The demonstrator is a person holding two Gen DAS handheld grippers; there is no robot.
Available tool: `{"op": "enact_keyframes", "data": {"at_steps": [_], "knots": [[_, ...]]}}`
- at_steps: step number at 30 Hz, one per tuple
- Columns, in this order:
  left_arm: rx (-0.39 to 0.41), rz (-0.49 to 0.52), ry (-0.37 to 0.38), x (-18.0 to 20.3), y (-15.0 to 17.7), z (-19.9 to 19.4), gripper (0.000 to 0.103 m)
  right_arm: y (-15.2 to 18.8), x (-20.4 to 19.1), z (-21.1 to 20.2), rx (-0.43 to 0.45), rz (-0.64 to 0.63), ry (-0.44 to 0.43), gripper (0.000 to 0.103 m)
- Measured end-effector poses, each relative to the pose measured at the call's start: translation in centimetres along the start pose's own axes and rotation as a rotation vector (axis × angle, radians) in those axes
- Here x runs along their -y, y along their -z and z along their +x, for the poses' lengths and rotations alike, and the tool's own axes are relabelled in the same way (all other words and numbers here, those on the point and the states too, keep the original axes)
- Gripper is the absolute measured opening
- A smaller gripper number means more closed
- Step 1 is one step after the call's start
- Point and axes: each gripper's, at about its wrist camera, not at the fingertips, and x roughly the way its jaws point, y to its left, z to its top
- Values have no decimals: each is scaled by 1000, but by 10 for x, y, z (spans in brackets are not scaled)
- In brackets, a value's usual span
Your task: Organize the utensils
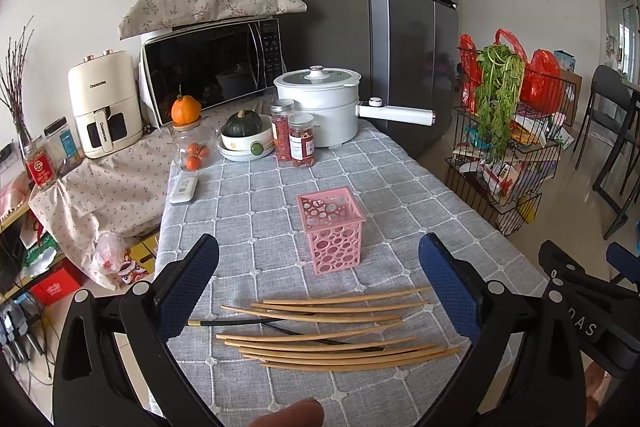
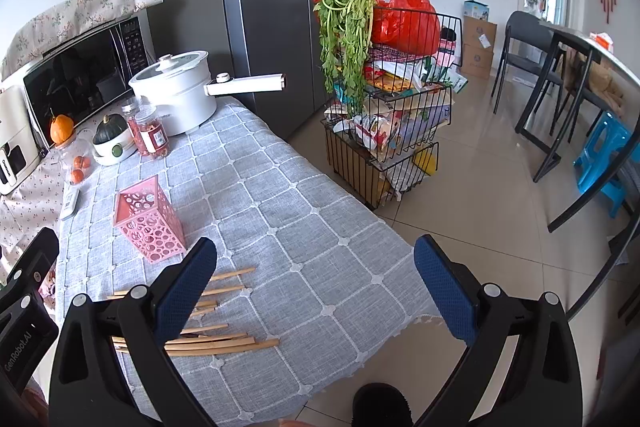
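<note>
The left gripper (image 1: 319,287) hangs wide open and empty above the near part of the table (image 1: 420,187), its blue pads spread to either side of the chopsticks (image 1: 336,335). The right gripper (image 2: 315,287) is also wide open and holds nothing; it sits further right, over the table's right edge, with only its left pad (image 2: 186,291) above the chopstick ends (image 2: 224,341).

The chopsticks lie flat on the grey checked cloth in a loose heap, roughly parallel, running left to right across the left view. Most are pale bamboo; at least one dark chopstick (image 1: 224,323) with a metal tip lies crossed under them. Some touch or overlap, so a pinch may catch more than one.

The pink holder (image 1: 334,233) stands upright just beyond the heap, and no chopstick shows above its rim. Nothing has yet gone in, so the task looks to be at its start.

These sticks should be light, stiff and smooth, likely to roll or pivot if pinched near an end. A grip near the middle of one lying at the heap's edge would probably balance best, with the pads closing across its width. The holder looks light and tall, so a stick pushed against its wall could tip it.
</note>
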Motion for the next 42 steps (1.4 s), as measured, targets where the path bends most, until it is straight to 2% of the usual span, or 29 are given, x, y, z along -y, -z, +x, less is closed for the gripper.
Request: {"op": "enact_keyframes", "data": {"at_steps": [20,23,24,27,29,32,35,36,37,42], "knots": [[-11,-6,-6,-5,7,7,96,3,0,5,-20,-3,1,96],[-98,16,-1,-7,11,26,96,4,1,10,-46,8,-15,96],[-158,28,16,-8,13,36,96,3,3,12,-61,19,-26,96],[-354,61,102,-10,23,67,96,1,10,23,-127,75,-86,96],[-441,93,178,-9,29,86,96,1,18,34,-183,131,-141,96],[-521,174,230,-4,34,108,96,2,33,53,-268,240,-224,96],[-632,347,287,16,36,127,96,5,50,70,-340,362,-289,96],[-659,371,301,21,36,135,96,6,55,76,-363,406,-312,96],[-700,393,306,27,35,146,96,8,61,82,-393,454,-341,96],[-770,404,403,57,27,176,94,16,70,100,-498,584,-421,96]]}}
